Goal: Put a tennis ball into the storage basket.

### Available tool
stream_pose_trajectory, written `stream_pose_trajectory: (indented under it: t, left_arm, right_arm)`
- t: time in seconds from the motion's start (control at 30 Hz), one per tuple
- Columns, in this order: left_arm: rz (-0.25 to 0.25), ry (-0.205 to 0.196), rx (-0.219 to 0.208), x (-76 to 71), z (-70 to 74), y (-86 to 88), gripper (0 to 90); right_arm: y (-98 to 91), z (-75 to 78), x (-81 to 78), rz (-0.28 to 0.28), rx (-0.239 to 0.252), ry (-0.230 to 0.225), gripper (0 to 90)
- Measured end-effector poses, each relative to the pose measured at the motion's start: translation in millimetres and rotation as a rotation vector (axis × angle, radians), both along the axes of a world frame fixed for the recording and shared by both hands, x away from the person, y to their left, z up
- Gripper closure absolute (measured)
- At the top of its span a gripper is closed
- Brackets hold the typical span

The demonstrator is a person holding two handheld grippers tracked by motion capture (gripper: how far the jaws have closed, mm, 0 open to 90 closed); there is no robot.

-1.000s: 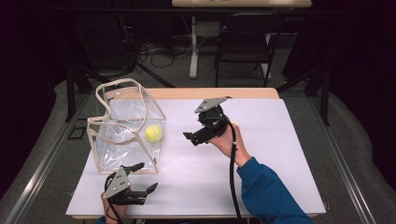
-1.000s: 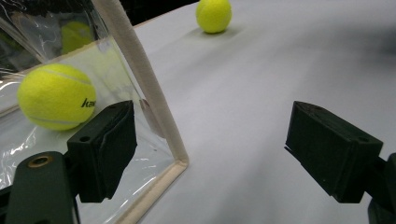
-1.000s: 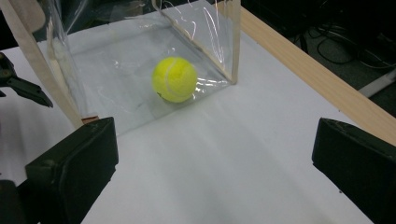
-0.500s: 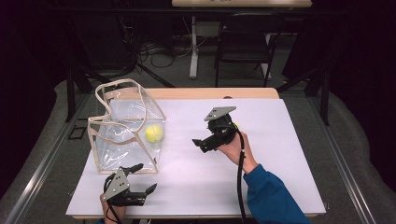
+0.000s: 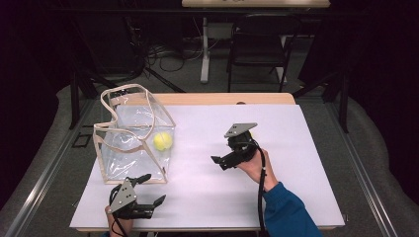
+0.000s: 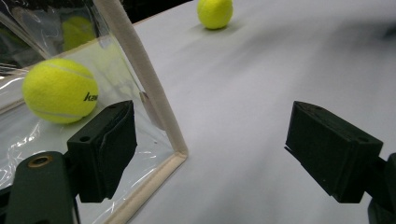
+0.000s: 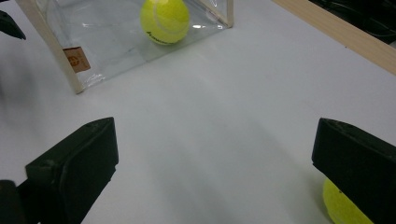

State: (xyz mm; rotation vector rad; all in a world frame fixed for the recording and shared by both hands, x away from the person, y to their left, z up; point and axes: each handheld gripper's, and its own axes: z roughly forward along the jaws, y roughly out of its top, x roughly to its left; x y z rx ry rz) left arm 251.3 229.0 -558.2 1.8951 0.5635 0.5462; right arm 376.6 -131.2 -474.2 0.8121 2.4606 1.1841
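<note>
Black and blocky, the two jaws of the right gripper (image 5: 221,162) stand spread wide with nothing between them, held above the white table sheet (image 5: 296,148) to the right of the clear plastic tote bag with cream fabric trim and handles (image 5: 133,143). In the right gripper view a fuzzy yellow-green tennis ball (image 7: 343,207) lies on the sheet just beside the gripper's right jaw, partly hidden behind it and not pinched. The left gripper (image 5: 148,190), also black with two rubbery block jaws, is spread wide as well and holds nothing; it sits just in front of the bag's near corner, and in the left gripper view one jaw lies close against the transparent wall beside the cream edging.

Two tennis balls can be counted. The second tennis ball (image 5: 162,141) rests inside the bag on its floor, near the right wall; dark lettering on it begins "ka", the rest cut off by the jaw. The bag carries one small tan label (image 7: 76,59) near its corner, its print too small to read. The bag is boxy, glossy and creased, standing upright with its mouth open at the top. A pale wooden table edge (image 5: 222,98) shows beyond the sheet, behind the bag
</note>
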Motion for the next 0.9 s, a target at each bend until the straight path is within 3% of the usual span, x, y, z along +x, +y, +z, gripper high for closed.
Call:
stream_pose_trajectory:
  t: [0.2,0.57,0.9]
  left_arm:
    - [-0.009,0.000,0.018,0.0,0.3,-3.0,15.9]
    - [-0.009,-0.002,0.016,-0.2,0.1,-2.9,15.9]
    - [-0.001,-0.001,0.014,-2.3,-0.4,-1.8,15.9]
  right_arm:
    - [-7.4,-1.4,-3.6,0.003,0.012,-0.002,0.0]
    - [-13.3,-4.0,-5.6,0.001,0.010,-0.011,0.0]
    - [-29.6,-6.4,-4.5,-0.019,0.004,-0.015,0.0]
